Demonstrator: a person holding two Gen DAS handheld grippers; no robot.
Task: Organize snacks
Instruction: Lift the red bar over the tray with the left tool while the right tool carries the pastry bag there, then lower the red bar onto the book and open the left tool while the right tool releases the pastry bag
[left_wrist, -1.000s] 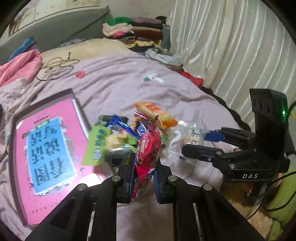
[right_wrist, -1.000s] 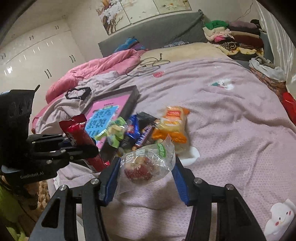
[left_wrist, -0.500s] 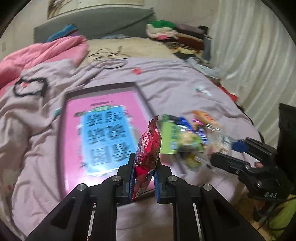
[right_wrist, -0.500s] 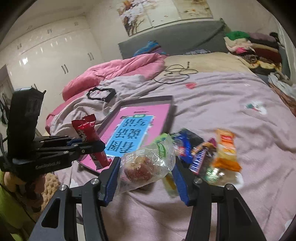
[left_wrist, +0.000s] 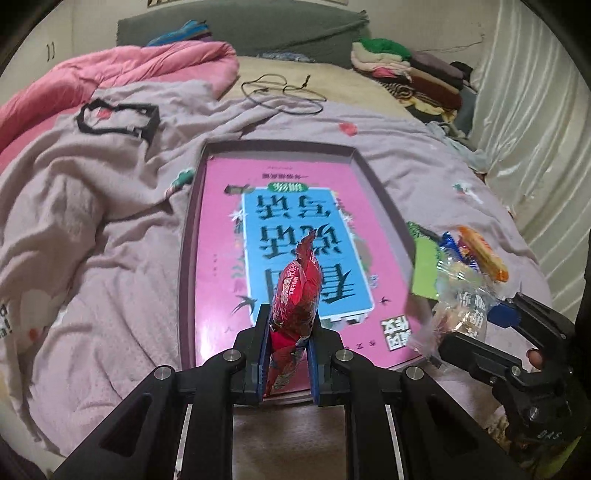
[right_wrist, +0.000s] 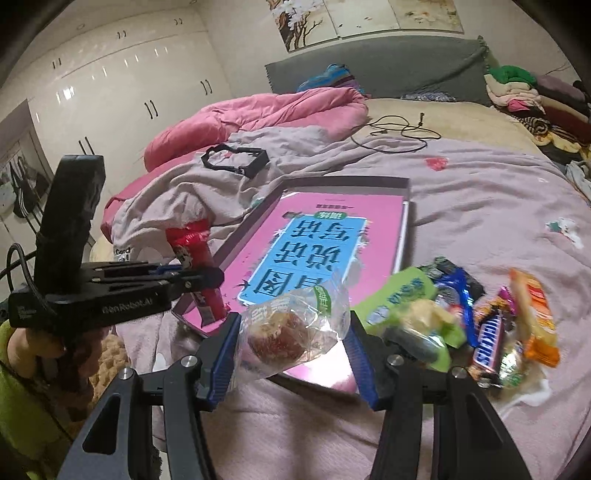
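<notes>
Pink-lined tray (left_wrist: 380, 192): lying on the bed, holding no snacks yet.
Left gripper (left_wrist: 287, 354): clamping a red snack packet (left_wrist: 295, 291) above the tray's near edge.
Right gripper (right_wrist: 293, 345): gripping a clear pastry bag (right_wrist: 291, 328) at the tray's near corner.
Remaining: snack pile (right_wrist: 480, 314) waiting just right of the tray.

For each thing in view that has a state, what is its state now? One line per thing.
Left gripper: shut on the red snack packet.
Right gripper: shut on the clear bagged pastry.
Shallow box: open, lying on the bed, pink book flat inside.
Snack pile: loose on the blanket, beside the box.
</notes>
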